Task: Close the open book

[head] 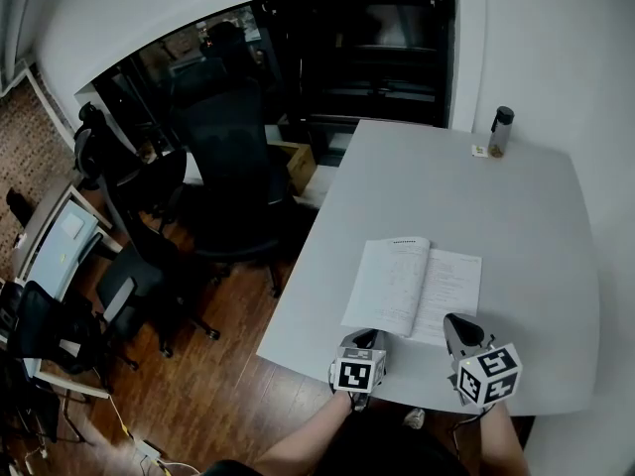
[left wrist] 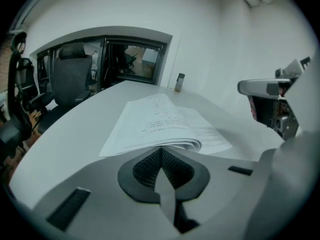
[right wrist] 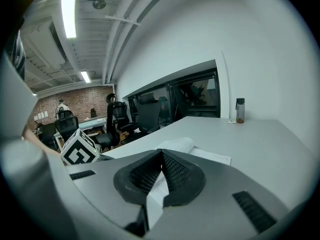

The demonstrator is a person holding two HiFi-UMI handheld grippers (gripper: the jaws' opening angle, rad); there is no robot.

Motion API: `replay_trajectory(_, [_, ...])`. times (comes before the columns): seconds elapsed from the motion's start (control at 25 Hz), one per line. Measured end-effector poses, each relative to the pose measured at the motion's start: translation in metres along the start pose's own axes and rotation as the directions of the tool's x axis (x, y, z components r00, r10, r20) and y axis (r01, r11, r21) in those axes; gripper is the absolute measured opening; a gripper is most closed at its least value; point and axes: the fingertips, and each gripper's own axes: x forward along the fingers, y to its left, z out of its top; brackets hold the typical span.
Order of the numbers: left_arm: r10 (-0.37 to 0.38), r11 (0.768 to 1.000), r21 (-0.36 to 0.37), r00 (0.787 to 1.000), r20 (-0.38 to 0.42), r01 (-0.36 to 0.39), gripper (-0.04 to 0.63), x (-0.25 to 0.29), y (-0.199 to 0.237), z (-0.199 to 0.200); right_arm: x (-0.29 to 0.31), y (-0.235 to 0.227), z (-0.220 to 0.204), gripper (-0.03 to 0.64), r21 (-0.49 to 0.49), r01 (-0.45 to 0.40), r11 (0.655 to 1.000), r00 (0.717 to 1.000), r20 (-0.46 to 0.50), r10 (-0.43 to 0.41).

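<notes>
Book (head: 412,286): open, flat on the tabletop (head: 526,216), near the front edge.

Head view: left gripper (head: 369,338) just off the book's near left corner. Right gripper (head: 454,323) at the near edge of the right page. Bottle (head: 501,130) upright at the far corner, well apart from the book.

Left gripper view: jaws pressed together, nothing between them. Points at the thicker, curved stack of pages just ahead.

Right gripper view: jaws likewise together and empty. Faces the book just beyond the tips, bottle far behind.
</notes>
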Motion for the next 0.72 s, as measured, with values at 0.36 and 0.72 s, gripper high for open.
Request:
replay_trajectory(0.36, [-0.026, 0.995, 0.104, 0.988, 0.152, 0.010, 0.005, -0.008, -0.040, 0.018, -0.012, -0.009, -0.003, 0.003, 0.007, 0.010, 1.000, 1.000, 0.015, -0.010])
replay_trajectory(0.72, [-0.094, 0.978, 0.198, 0.983, 0.160, 0.062, 0.005, 0.005, -0.093, 0.014, -0.036, -0.029, -0.008, 0.003, 0.001, 0.024, 1.000, 0.999, 0.022, -0.024])
